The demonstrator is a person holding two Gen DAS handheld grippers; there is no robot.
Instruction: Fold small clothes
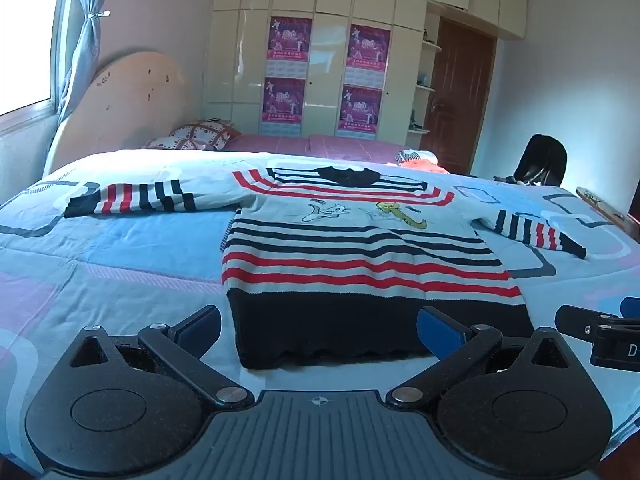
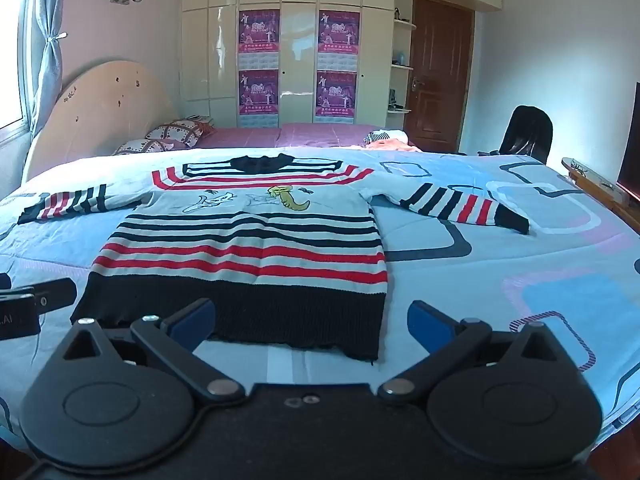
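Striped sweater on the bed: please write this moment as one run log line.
striped sweater: flat, sleeves spread, unfolded | left gripper: open, empty, near hem | right gripper: open, empty, near hem

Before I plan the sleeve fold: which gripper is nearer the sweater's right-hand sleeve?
Right gripper: that sleeve lies ahead, slightly right. Left gripper sits further left.

Black gripper (image 1: 320,330), blue fingertips (image 1: 442,330)

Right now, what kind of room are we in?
Most likely a home bedroom. A bed with a pale blue patterned cover fills the view, with a rounded beige headboard and patterned pillows beyond it. A tall cream built-in wardrobe lines the far wall.
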